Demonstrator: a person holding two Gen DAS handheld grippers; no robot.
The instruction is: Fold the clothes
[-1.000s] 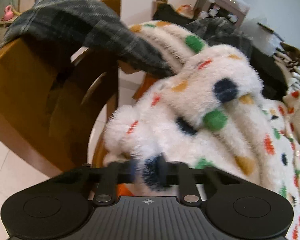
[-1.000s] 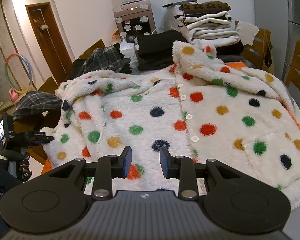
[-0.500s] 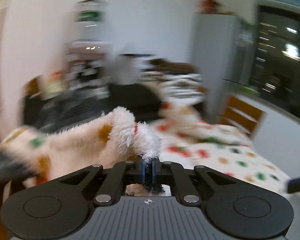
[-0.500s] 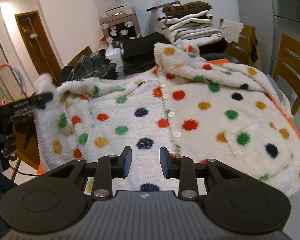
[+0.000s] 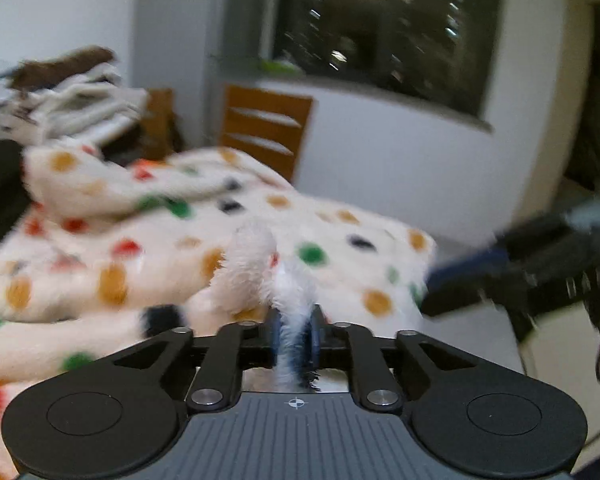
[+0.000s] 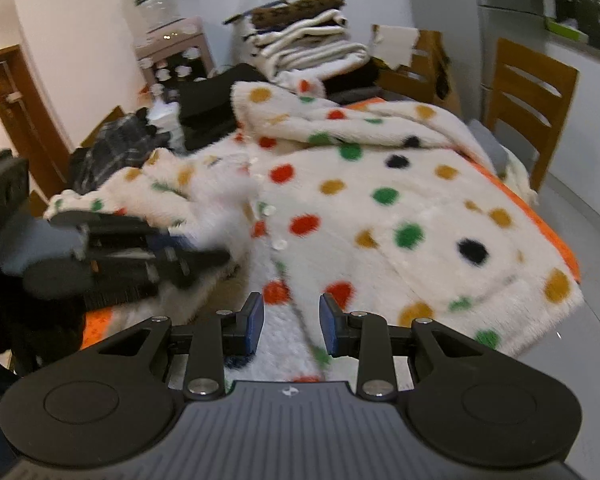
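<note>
A white fleece jacket with coloured polka dots (image 6: 380, 208) lies spread over the table, its button line running down the middle. My left gripper (image 5: 294, 340) is shut on a tuft of the jacket's left edge (image 5: 288, 296) and holds it raised over the garment. In the right wrist view that left gripper (image 6: 148, 252) appears blurred at the left, carrying the fleece inward. My right gripper (image 6: 291, 322) is open, low over the jacket's near hem with nothing between its fingers. It shows as a dark blur (image 5: 520, 276) in the left wrist view.
A pile of folded clothes (image 6: 312, 44) and dark garments (image 6: 212, 108) stand at the table's far end, a plaid garment (image 6: 116, 144) to the left. Wooden chairs (image 6: 528, 96) line the right side. An orange cloth (image 6: 540, 224) edges the table under the jacket.
My left gripper has swung from the chair side rightward across the table, dragging the jacket's left edge over the body. My right gripper moved slightly closer to the hem and stayed open.
</note>
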